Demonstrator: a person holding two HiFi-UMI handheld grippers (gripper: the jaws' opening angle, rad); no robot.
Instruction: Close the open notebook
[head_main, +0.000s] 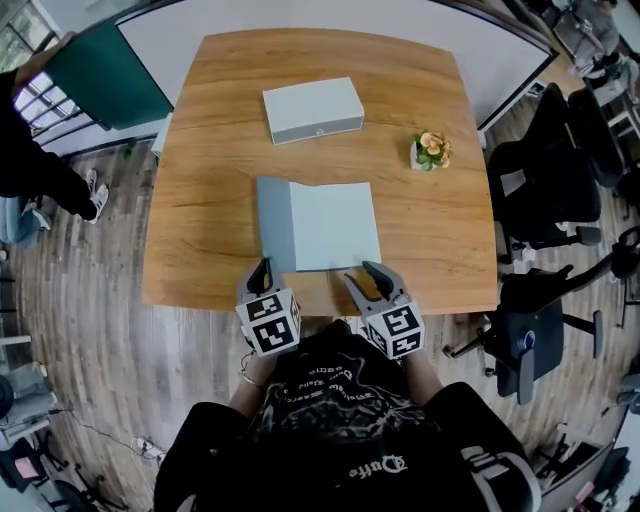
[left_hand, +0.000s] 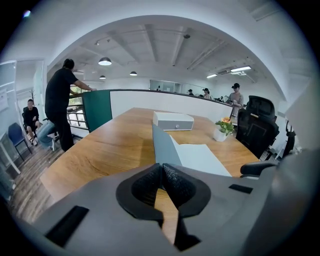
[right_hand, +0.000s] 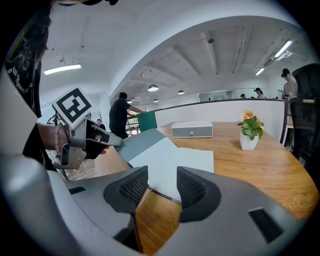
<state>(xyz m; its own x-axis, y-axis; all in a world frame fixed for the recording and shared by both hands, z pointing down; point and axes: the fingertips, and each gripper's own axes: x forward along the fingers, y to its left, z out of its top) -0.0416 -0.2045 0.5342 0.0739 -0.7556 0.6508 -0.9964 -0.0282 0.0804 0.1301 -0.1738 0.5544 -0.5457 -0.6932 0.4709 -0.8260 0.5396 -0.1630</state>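
Open notebook (head_main: 335, 225) is noted on the table (head_main: 200, 200), close to its near edge, in front of the person. A white page (right_hand: 175, 162) lies flat and faces up. The grey cover (head_main: 272, 228) on the left side is raised off the wood and tilted, seen almost edge-on from the left gripper view. Left gripper (head_main: 262, 268) is found at the cover's near corner, its jaws brought almost together with the thin cover edge pinched between the pads. Right gripper (head_main: 365, 275) is held just beside the notebook's near right corner. Its jaws are set moderately apart with nothing between them, only bare wood and the page edge showing through the gap. A box (head_main: 313, 110) and a small plant (head_main: 432, 150) are left well apart from the work, further back. Step in hand is judged to be the lifting of the cover, with closing begun but not done. Next, the cover would need to be swung over to the right in an arc and laid onto the page, then let go. The free gripper could be used to steady the notebook so it is not dragged.
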